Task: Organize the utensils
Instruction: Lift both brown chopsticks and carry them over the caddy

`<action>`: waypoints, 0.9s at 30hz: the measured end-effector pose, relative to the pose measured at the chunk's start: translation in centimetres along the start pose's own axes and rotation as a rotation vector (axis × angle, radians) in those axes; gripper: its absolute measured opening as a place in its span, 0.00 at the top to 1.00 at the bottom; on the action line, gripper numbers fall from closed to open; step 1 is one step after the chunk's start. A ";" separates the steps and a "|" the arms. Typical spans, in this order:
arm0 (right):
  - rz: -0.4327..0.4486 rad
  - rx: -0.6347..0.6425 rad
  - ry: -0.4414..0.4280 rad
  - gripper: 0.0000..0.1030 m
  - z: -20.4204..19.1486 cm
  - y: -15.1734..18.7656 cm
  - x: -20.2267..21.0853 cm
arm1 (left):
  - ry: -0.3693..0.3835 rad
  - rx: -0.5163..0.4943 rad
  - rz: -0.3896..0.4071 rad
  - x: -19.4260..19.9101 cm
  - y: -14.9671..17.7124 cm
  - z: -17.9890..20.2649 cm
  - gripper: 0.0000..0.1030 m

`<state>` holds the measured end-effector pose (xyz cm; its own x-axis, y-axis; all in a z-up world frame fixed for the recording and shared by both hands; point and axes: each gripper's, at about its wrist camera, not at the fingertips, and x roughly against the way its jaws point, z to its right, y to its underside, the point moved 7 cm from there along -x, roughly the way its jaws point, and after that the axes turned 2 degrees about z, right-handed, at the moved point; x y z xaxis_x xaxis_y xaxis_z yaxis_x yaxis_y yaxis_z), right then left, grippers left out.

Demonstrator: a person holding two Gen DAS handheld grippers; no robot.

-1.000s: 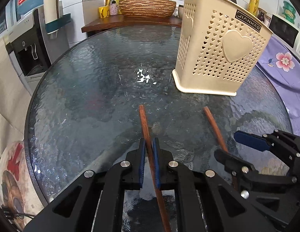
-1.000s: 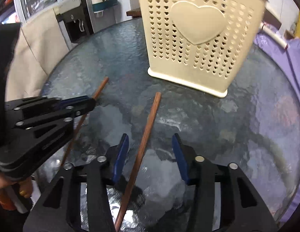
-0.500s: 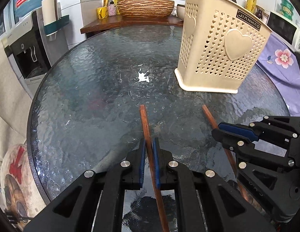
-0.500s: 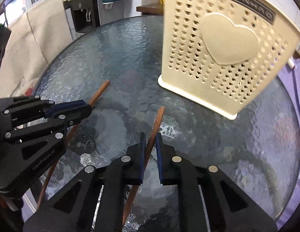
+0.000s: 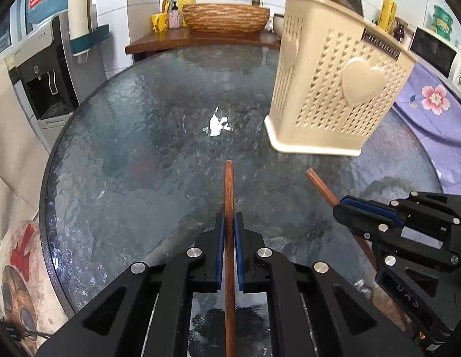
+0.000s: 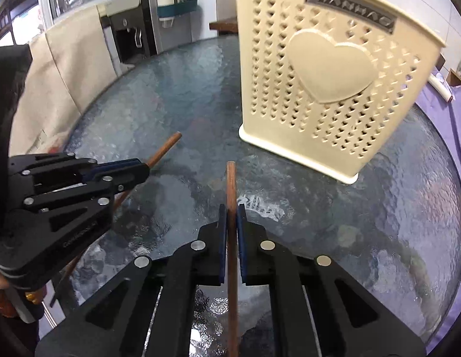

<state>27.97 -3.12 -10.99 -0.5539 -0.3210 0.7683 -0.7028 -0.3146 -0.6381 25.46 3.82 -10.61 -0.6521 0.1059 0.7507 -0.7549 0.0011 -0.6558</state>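
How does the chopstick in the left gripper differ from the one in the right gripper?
The left gripper holds the left chopstick, which looks redder and darker; the right gripper holds the right chopstick, which looks paler brown. The right chopstick's tip is nearer the cream utensil basket. Both are wooden, clamped between blue pads, tips forward.

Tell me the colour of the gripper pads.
Blue pads, clearest in the left wrist view.

holder [image 5: 334, 98] on table [image 5: 126, 148] – far right | chopsticks [image 5: 229, 184] before it (side by side)
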 end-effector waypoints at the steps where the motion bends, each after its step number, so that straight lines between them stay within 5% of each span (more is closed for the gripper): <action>1: 0.007 -0.004 -0.003 0.93 0.1 0.0 0.3 | 0.004 0.000 0.011 0.3 -0.3 0.2 0.94; 27: 0.308 -0.197 -0.166 0.93 6.2 -3.1 12.9 | 0.172 -0.042 0.218 8.9 -5.1 6.0 0.94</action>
<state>25.76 -11.85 0.59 -0.6834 -0.5188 0.5136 -0.5962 -0.0094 -0.8028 23.11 -1.24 -0.14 -0.7747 0.2751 0.5694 -0.5920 0.0009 -0.8059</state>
